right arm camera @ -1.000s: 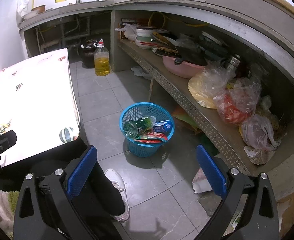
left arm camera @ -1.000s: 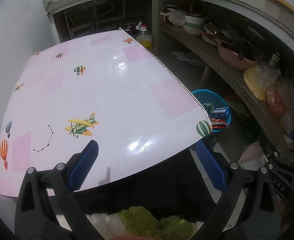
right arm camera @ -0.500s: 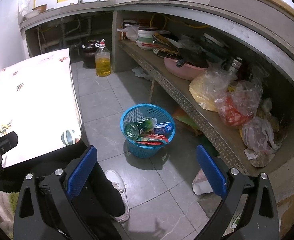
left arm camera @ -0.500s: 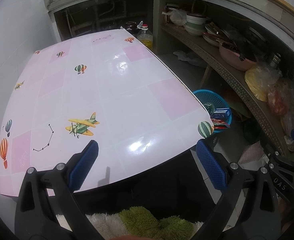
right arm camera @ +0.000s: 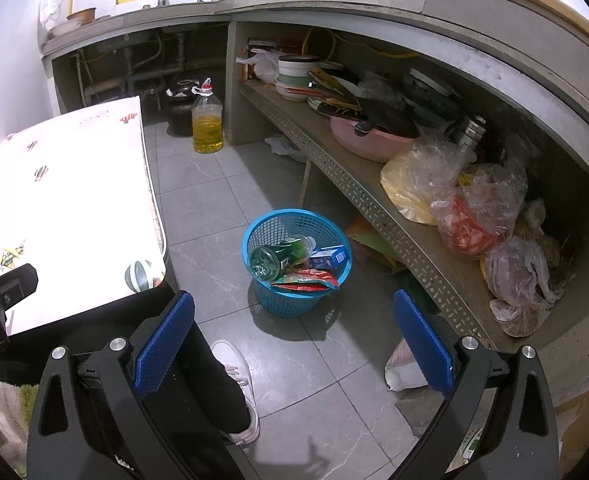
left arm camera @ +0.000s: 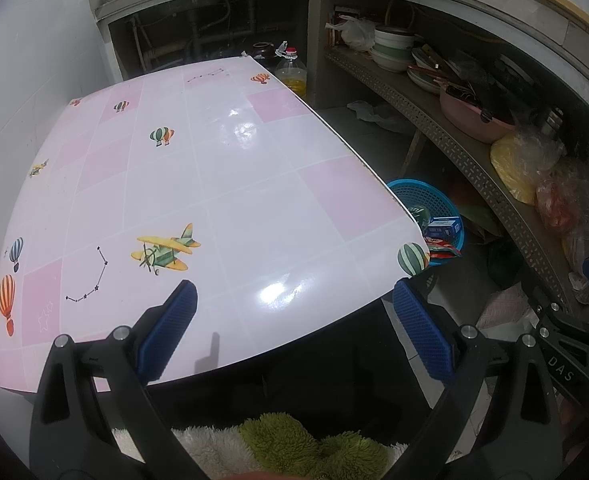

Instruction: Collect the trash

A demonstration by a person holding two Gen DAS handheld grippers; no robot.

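A blue mesh basket (right arm camera: 290, 304) stands on the grey tile floor beside the table. It holds a green plastic bottle (right arm camera: 280, 256), a blue carton (right arm camera: 330, 257) and a red wrapper (right arm camera: 306, 280). The basket also shows in the left wrist view (left arm camera: 418, 196), partly hidden behind the table corner. My right gripper (right arm camera: 292, 344) is open and empty, above the floor in front of the basket. My left gripper (left arm camera: 292, 336) is open and empty over the near edge of the table (left arm camera: 198, 184), whose pink and white patterned top is bare.
A long shelf (right arm camera: 374, 200) under the counter holds bowls, a pink basin (right arm camera: 368, 142) and plastic bags (right arm camera: 474, 216). A bottle of yellow oil (right arm camera: 207, 124) stands on the floor at the back. The person's leg and white shoe (right arm camera: 238, 392) are below the right gripper.
Both views have drifted slightly; the table and basket sit a little differently in frame. Both grippers stay open and empty.
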